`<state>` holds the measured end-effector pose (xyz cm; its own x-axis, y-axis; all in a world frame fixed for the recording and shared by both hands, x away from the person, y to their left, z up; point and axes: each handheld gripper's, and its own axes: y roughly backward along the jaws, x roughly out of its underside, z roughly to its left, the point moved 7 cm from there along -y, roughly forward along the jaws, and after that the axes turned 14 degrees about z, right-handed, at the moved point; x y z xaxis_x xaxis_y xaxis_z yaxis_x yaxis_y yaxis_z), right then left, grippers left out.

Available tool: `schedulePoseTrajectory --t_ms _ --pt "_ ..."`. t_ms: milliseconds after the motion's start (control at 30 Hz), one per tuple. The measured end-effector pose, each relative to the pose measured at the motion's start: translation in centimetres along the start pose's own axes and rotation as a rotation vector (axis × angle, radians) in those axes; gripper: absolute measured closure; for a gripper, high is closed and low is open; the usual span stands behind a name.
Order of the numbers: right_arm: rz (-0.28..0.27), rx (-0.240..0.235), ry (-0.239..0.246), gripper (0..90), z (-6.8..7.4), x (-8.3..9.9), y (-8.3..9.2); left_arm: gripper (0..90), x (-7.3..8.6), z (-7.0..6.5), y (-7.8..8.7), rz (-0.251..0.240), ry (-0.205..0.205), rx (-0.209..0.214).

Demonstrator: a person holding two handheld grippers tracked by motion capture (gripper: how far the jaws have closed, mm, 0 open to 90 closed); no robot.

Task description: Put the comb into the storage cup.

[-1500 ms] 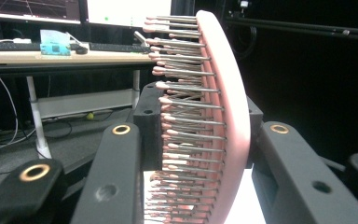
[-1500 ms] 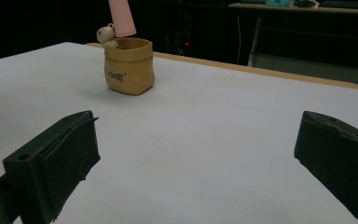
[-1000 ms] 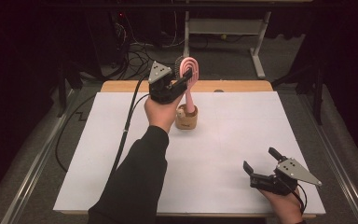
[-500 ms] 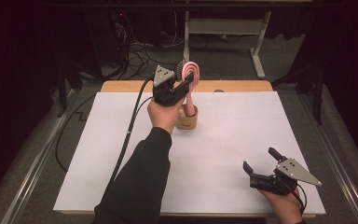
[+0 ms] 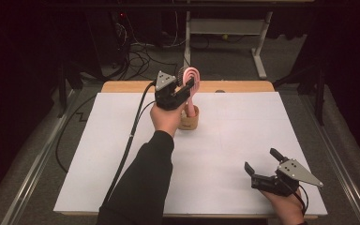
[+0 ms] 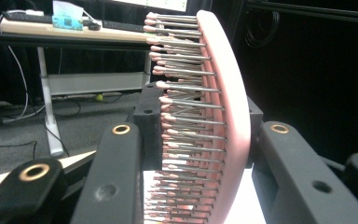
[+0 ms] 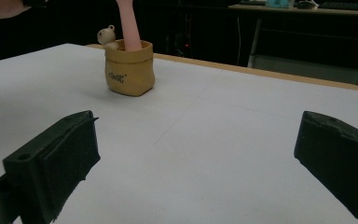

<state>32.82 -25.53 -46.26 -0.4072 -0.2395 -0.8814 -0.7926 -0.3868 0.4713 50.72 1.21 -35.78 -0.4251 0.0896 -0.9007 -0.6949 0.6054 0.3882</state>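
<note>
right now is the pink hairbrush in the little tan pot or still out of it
In. The pink hairbrush stands upright with its handle end inside the tan pot, its head clamped by the left gripper.

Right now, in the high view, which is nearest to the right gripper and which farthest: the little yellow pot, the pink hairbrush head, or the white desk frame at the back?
1. Yellow pot: mid-table, up and left of the right gripper.
2. Hairbrush head: above the pot, clamped in the left gripper.
3. White desk frame: on the floor beyond the table's far edge.
</note>
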Motion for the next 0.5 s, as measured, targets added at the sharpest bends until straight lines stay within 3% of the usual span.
schedulePoseTrajectory --t_ms 233,367,500 --pt "0.0 0.0 -0.003 0.0 0.1 0.0 0.0 63.5 0.8 0.3 -0.4 0.007 0.008 0.0" --pt "0.001 0.001 -0.001 0.0 0.1 0.0 0.0 63.5 1.0 0.7 -0.5 0.005 0.033 0.006" --pt "0.0 0.001 -0.002 0.0 0.1 0.0 0.0 63.4 1.3 0.6 -0.5 0.012 0.023 0.013"
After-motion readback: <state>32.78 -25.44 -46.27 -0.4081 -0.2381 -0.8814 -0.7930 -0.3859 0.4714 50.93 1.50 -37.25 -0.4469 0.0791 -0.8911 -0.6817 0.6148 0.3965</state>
